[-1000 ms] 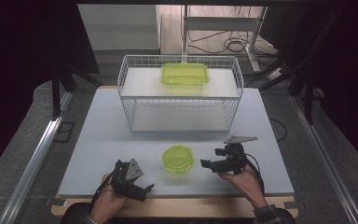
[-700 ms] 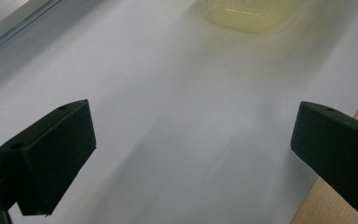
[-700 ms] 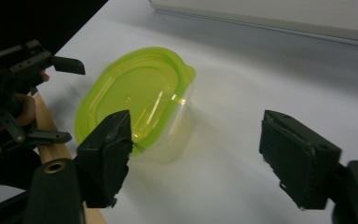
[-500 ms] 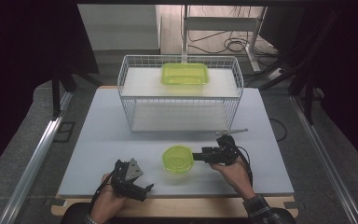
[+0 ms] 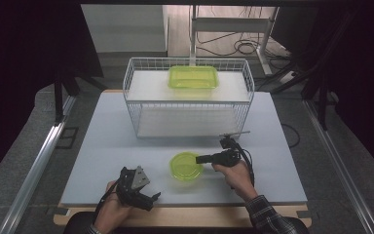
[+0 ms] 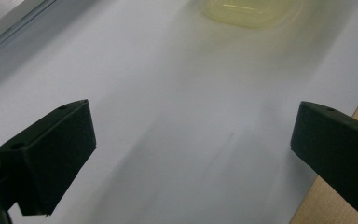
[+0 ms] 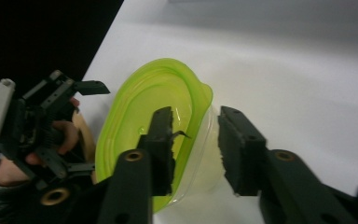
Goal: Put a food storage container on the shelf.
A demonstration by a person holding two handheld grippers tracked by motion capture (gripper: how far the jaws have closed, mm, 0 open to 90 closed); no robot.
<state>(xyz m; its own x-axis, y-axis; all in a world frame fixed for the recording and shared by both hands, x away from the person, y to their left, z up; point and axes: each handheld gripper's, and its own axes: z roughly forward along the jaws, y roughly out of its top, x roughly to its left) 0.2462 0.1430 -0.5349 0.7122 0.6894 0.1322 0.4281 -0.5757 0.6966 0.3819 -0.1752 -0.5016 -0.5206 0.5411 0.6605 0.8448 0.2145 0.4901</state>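
A round green bowl (image 5: 186,166) sits near the front of the white counter (image 5: 102,141). The right tongs (image 7: 196,140) straddle the bowl's rim, one jaw inside and one outside; they have just been closing, with a gap still visible at the outer jaw. The left tongs (image 6: 191,154) rest released over bare counter. A wire basket (image 5: 141,92) behind holds a green tray (image 5: 193,77).

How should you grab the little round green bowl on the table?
Take the round green bowl by its thin rim, on the side by the right gripper. The bowl sits upright and open, so one jaw fits inside the wall and one outside. The right gripper's jaws have just been closing astride that rim.
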